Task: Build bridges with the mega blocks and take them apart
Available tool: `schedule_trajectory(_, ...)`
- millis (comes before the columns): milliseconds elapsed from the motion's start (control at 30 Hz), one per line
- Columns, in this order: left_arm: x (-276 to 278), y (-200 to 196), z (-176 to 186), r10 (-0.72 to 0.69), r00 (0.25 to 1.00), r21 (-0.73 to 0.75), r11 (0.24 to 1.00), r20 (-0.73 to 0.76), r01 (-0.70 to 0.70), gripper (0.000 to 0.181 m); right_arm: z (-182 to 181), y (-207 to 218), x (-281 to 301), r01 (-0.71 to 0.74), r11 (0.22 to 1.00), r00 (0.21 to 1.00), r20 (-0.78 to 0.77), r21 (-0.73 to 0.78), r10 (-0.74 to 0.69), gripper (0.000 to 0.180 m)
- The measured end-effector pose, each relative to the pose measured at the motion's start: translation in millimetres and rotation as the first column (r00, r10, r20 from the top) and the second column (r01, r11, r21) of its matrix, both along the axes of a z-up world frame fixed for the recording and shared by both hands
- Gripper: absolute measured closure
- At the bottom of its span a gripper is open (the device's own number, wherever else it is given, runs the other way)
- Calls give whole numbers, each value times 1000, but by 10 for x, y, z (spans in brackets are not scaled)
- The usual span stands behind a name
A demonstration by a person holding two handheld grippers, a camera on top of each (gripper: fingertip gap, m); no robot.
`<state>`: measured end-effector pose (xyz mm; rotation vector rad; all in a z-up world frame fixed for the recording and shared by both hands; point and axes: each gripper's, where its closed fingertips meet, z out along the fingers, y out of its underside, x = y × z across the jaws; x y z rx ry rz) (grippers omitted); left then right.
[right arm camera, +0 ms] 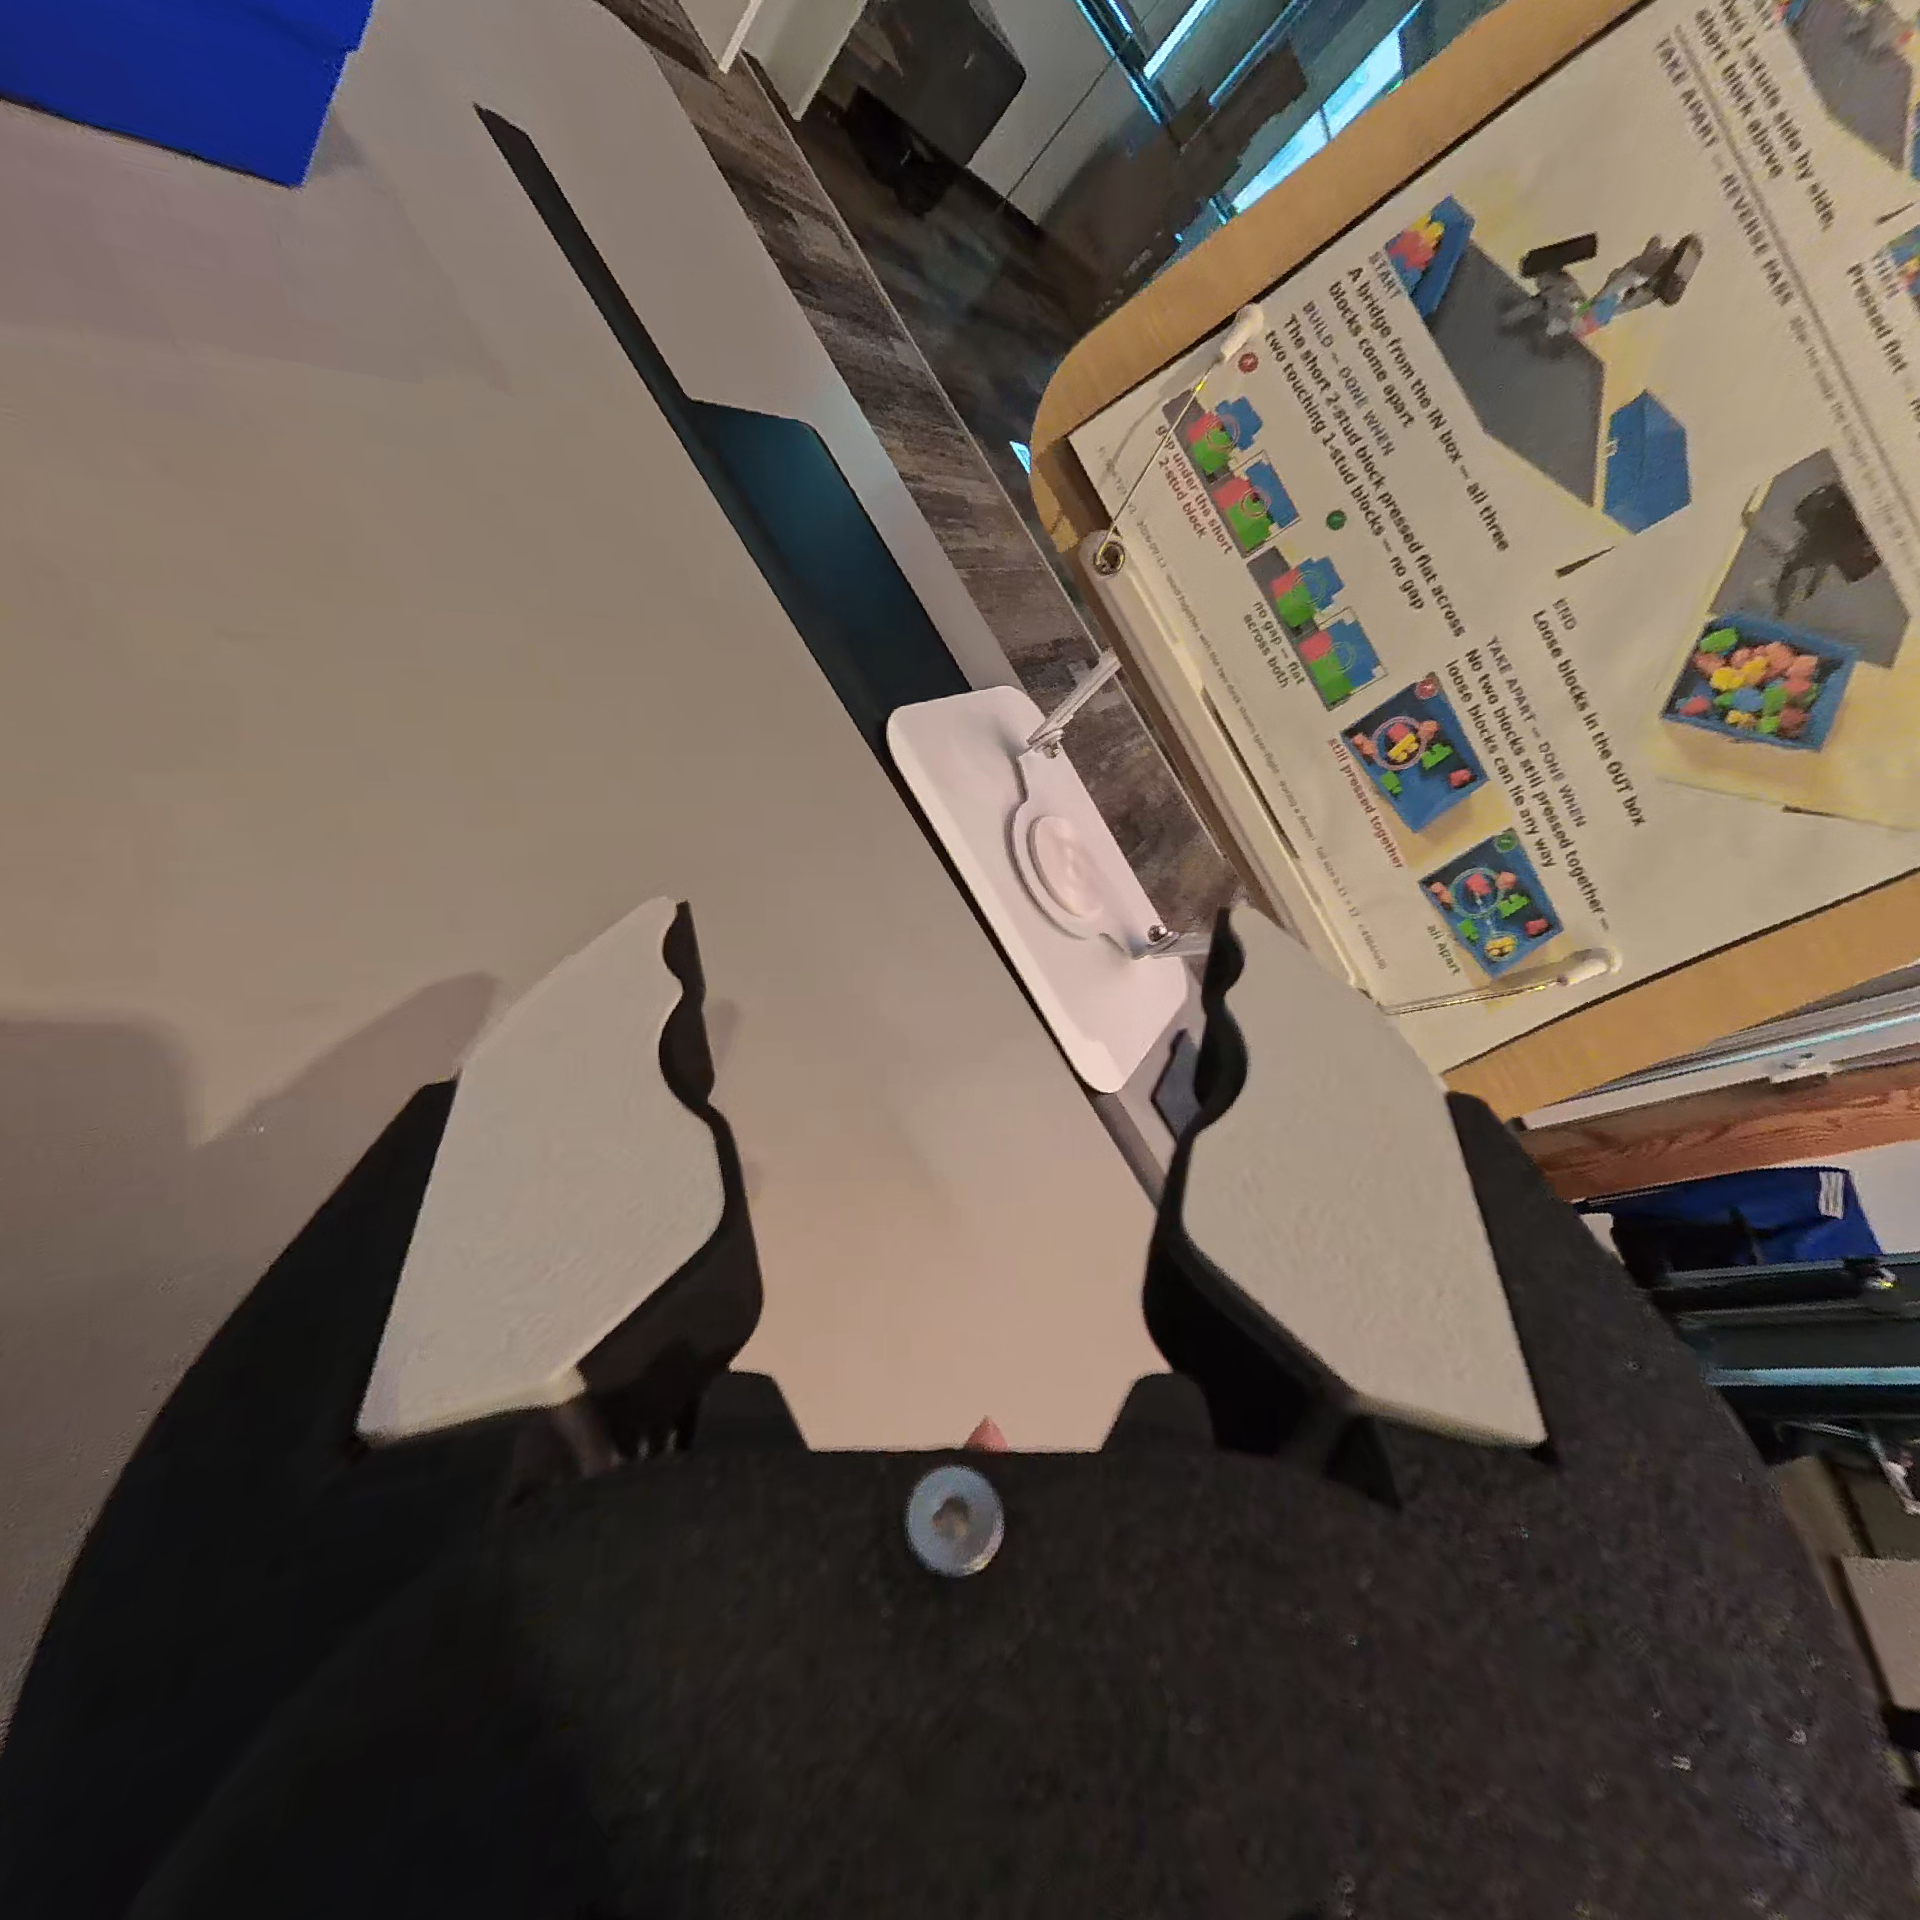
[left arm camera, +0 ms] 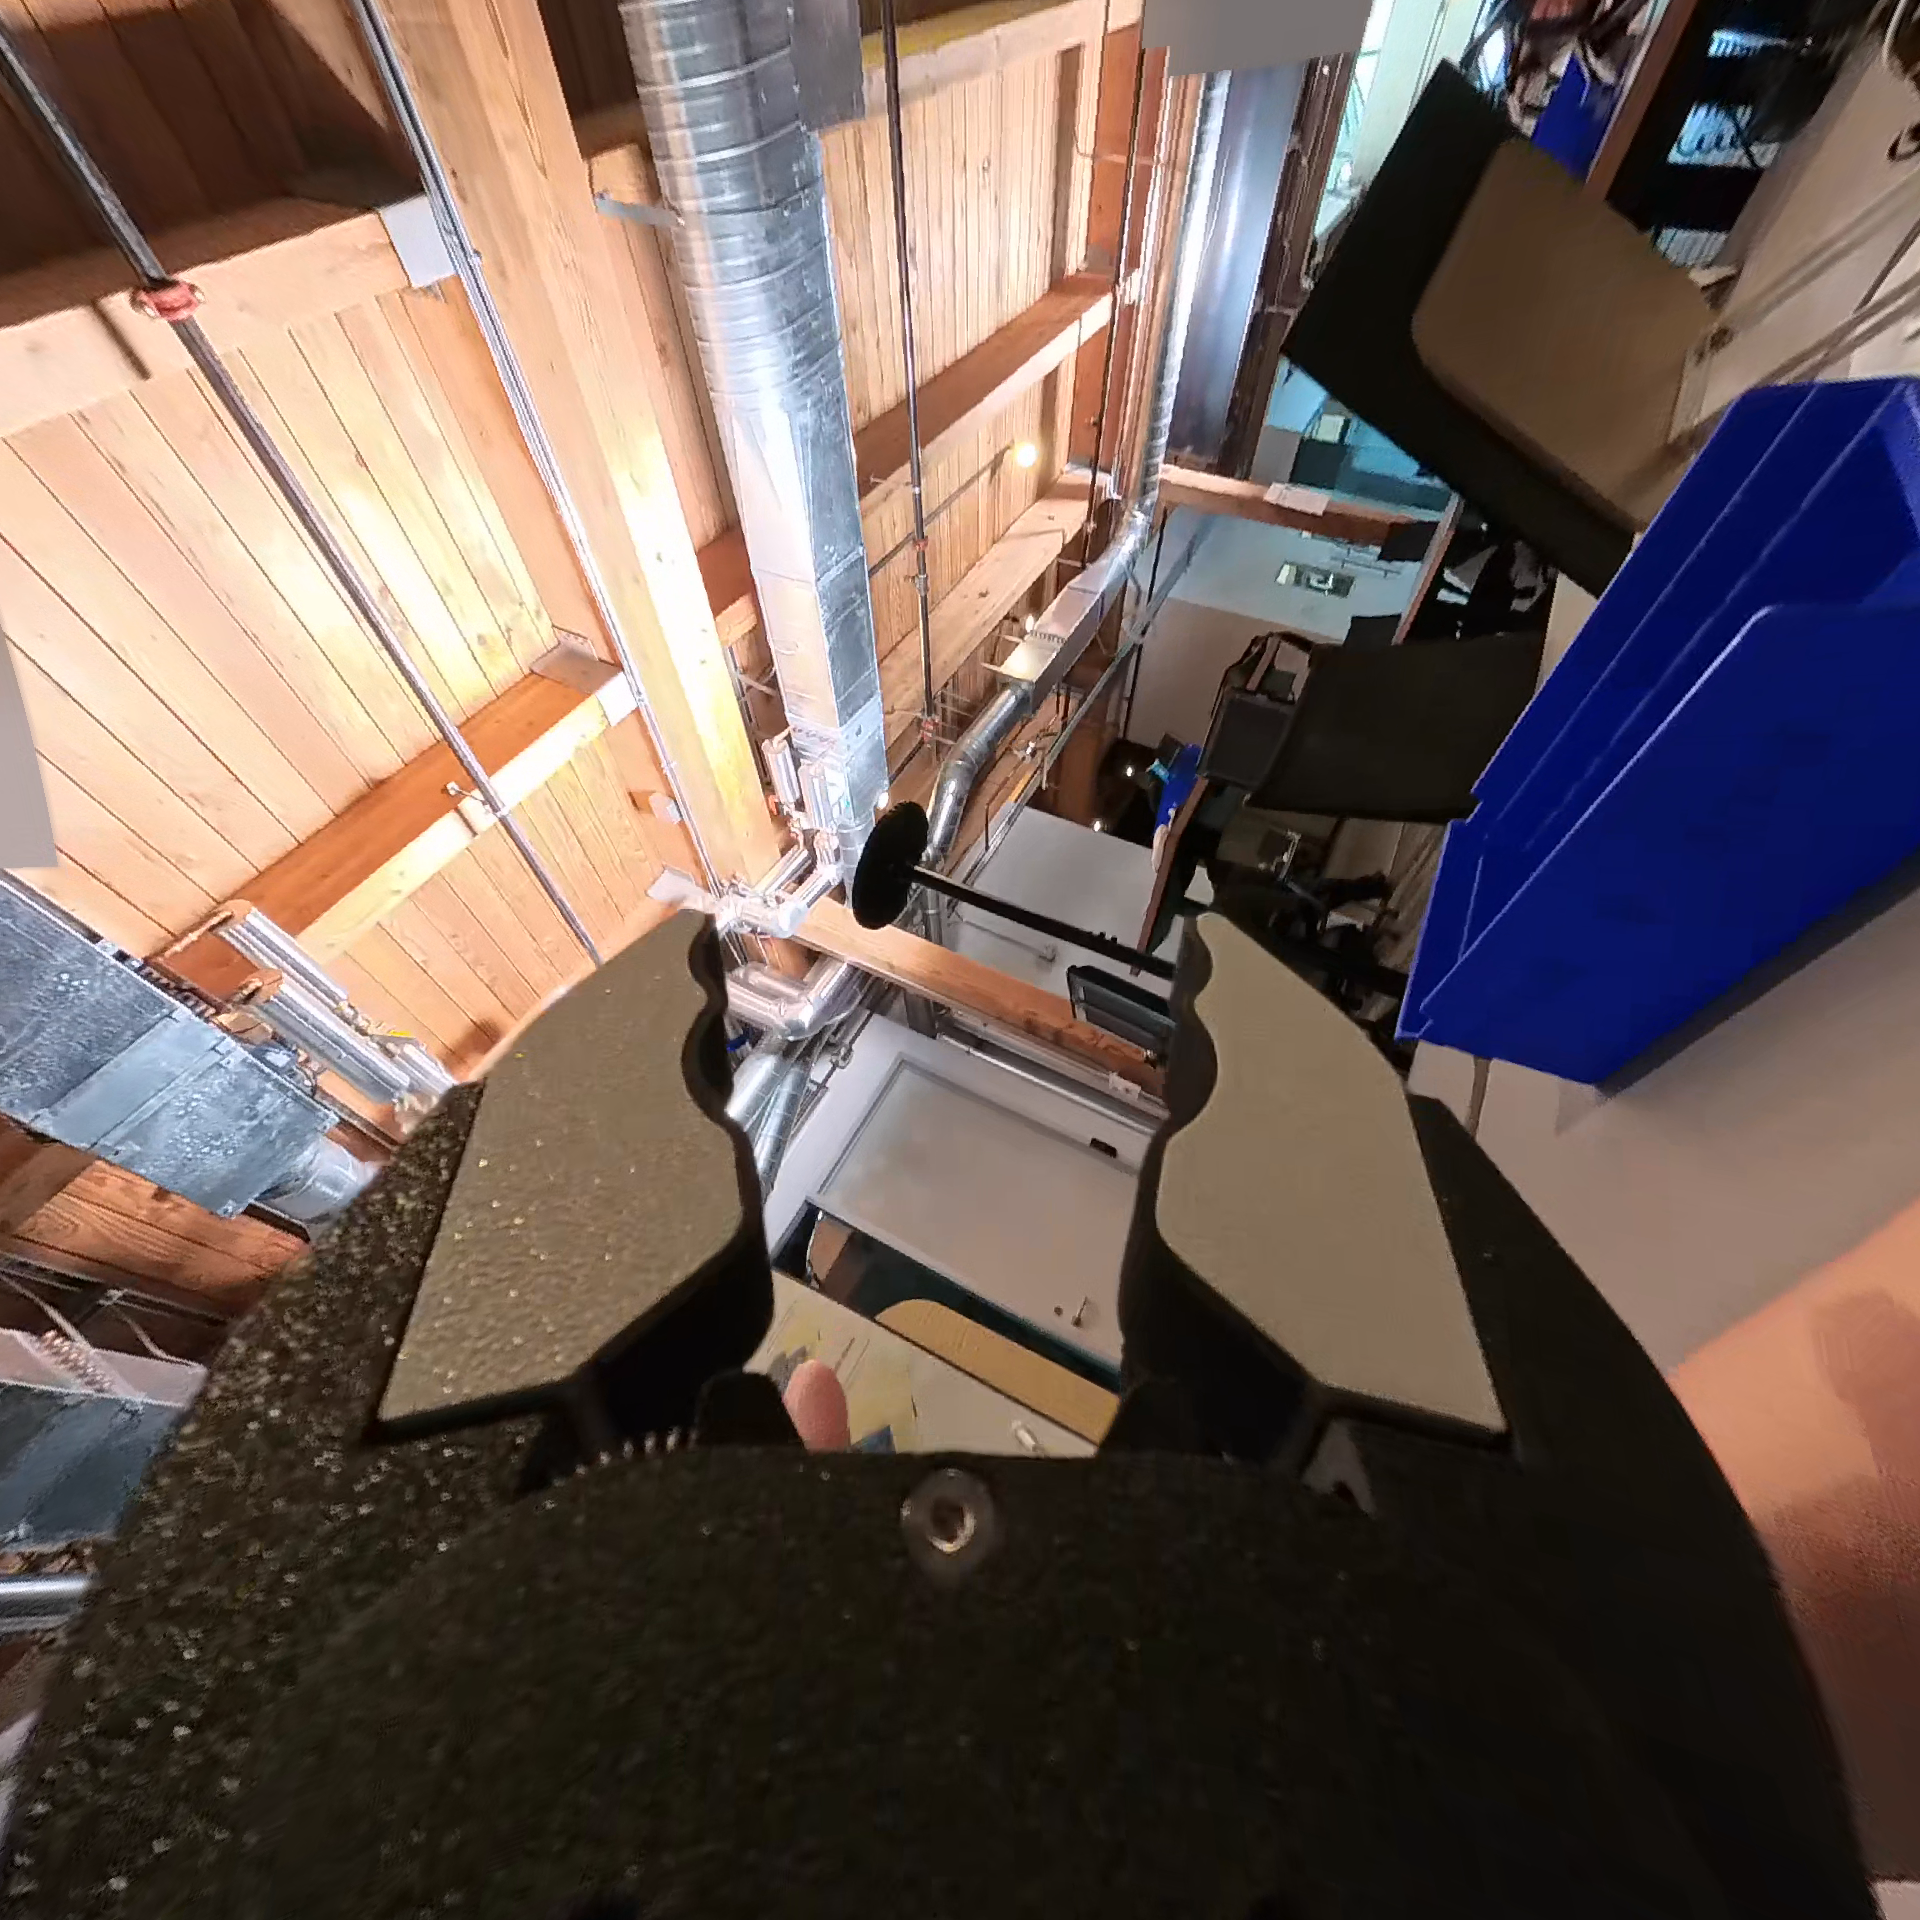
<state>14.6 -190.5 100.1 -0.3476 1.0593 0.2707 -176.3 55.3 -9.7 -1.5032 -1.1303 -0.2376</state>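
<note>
1. While the left gripper (left arm camera: 940,935) tilts up at the wooden ceiling (left arm camera: 260,499), its jaws stand wide apart, empty.
2. Blue bins (left arm camera: 1704,748) sit at 3 o'clock in that view, a silver duct (left arm camera: 769,364) at 12.
3. Right gripper (right arm camera: 951,925), jaws apart too, gripping nothing, faces a grey table (right arm camera: 364,623).
4. Instruction sheet (right arm camera: 1507,520) on a board lies at 2 o'clock.
5. Loose blocks: out of sight in both views.

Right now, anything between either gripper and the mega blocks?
Cannot say: no loose blocks show in either view. The left gripper is open, aimed at the wooden ceiling beside blue bins. The right gripper is open over the bare white table.
</note>
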Motion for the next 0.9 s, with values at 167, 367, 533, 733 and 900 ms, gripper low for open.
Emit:
schedule_trajectory(167, -64, 161, 31, 67, 998, -26, 997, 19, -67, 99, 57, -27, -15, -6, 999, 1000, 10, 36, 5, 88)
schedule_trajectory(367, -135, 244, 87, 100, 994, -21, 995, 39, -100, 100, 83, -37, -21, -13, 999, 1000, 10, 47, 13, 88)
schedule_trajectory(533, -143, 313, 65, 109, 993, -53, 993, 37, -107, 101, 91, -45, -26, -20, 999, 1000, 5, 44, 20, 88)
schedule_trajectory(733, -132, 216, 112, 106, 993, -40, 994, 42, -105, 102, 63, -46, -42, -27, 999, 1000, 12, 36, 26, 88)
schedule_trajectory(900, -39, -19, 113, 53, 998, -62, 997, 38, -50, 103, 40, -40, -43, -31, 999, 999, 8, 23, 31, 88)
